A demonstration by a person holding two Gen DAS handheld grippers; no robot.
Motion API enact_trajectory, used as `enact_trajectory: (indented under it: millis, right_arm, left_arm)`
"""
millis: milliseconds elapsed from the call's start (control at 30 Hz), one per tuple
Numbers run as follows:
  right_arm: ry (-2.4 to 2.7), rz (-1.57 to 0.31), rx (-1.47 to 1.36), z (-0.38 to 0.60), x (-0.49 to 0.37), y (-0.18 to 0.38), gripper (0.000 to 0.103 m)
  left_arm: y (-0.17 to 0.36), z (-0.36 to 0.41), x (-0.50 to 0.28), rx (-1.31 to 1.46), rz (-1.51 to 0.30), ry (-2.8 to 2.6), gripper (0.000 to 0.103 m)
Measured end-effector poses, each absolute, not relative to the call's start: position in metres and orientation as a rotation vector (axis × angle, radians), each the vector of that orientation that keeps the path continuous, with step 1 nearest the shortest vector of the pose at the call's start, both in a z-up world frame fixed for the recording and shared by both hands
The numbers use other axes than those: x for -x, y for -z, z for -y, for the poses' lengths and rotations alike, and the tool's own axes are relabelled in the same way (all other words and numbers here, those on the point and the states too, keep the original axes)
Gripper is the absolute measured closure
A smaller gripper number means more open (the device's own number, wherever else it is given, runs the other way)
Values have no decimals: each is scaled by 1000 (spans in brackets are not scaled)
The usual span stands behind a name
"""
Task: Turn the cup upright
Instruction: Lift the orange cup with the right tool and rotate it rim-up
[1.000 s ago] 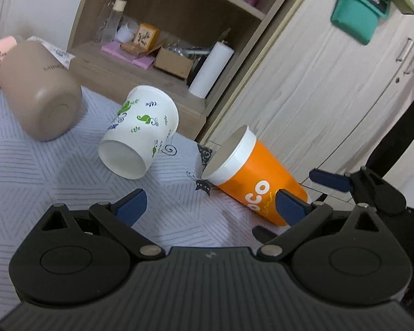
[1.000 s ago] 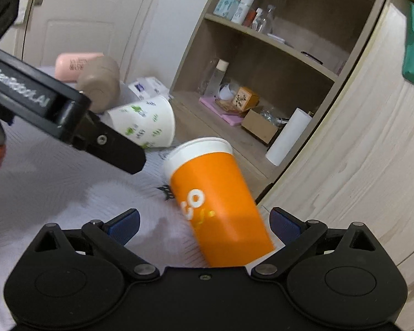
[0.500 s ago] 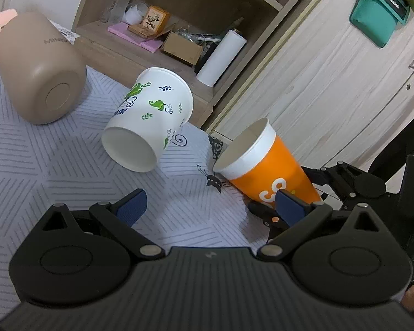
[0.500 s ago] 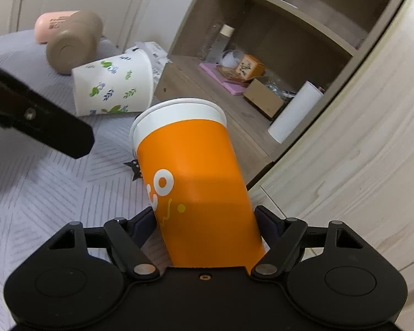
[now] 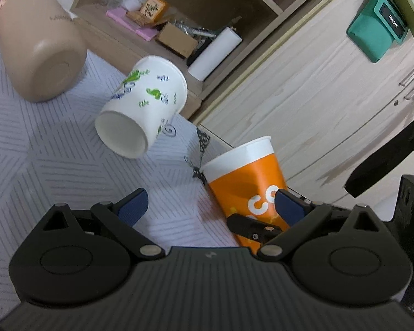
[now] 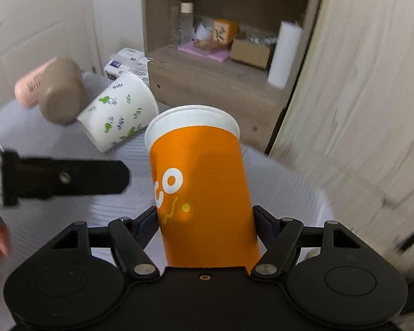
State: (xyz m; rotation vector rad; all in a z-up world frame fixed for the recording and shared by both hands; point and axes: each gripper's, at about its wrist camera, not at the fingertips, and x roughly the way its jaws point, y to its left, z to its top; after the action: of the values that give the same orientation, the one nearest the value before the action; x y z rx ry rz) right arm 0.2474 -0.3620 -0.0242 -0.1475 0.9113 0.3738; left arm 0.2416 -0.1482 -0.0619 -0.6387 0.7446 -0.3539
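An orange paper cup [image 6: 198,176] with a white rim sits between my right gripper's [image 6: 205,220] fingers, which are shut on its lower body; its open mouth points up and away from the camera. In the left wrist view the same orange cup [image 5: 245,176] stands nearly upright near the table's right edge, with the right gripper's finger [image 5: 251,227] against its base. My left gripper [image 5: 211,207] is open and empty, just left of the cup.
A white cup with green leaf prints [image 5: 143,113] lies on its side on the grey patterned tablecloth [image 5: 41,165]. A beige tumbler [image 5: 41,47] lies on its side further left. A wooden shelf unit [image 5: 179,27] and a cabinet [image 5: 303,82] stand behind.
My right gripper closed on the orange cup and tilted it from lying on its side to nearly upright. My left gripper stayed open and shifted slightly.
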Motion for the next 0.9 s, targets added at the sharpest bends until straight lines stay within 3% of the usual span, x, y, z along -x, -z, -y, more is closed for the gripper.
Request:
enact_trajectory:
  millis: [467,700,900]
  right_arm:
    - [-388,-1053,-153,365,-224,28,26]
    - [-485,-1132,-373,350,-214,36,26]
    - [-558,-1162,-402,318,-210,37,26]
  left_arm:
    - [75,135,-227,737,-866,459,4]
    - [75,94,-218,819,-937,534,5]
    - [74,72,-203,841,-959,540,5]
